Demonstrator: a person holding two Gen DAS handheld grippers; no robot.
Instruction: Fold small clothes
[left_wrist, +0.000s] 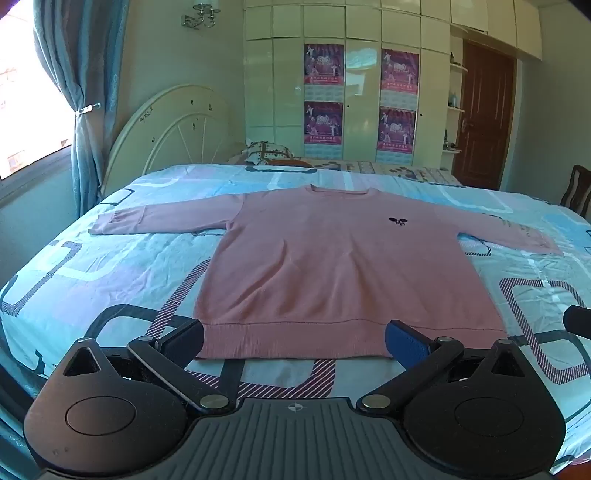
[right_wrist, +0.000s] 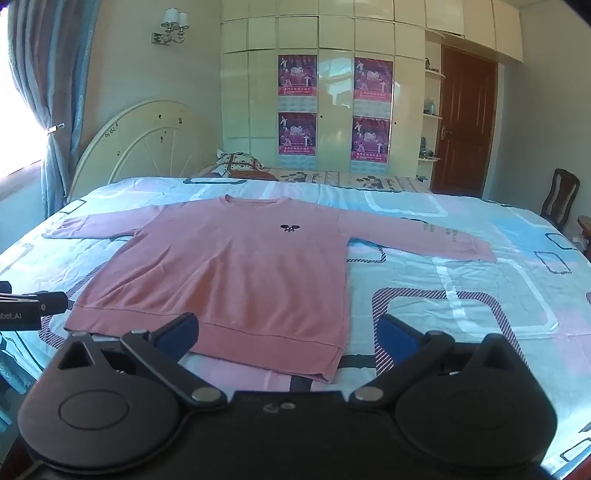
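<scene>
Pink knit long-sleeved sweater (left_wrist: 332, 266) lies flat, sleeves spread, hem toward the near edge of the patterned bed (left_wrist: 110, 266). Left gripper (left_wrist: 293, 338) and right gripper (right_wrist: 288, 334) hover with jaws wide, empty. Pinching bedsheet along with the hem could drag and wrinkle everything.

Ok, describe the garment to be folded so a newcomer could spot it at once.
Start at the big bed with its pale blue and pink patterned sheet. Spread flat on it, front up with both sleeves out, lies the pink sweater, its ribbed hem toward the cameras. It is the only plain pink thing there, and bears a small dark emblem on the chest.
</scene>
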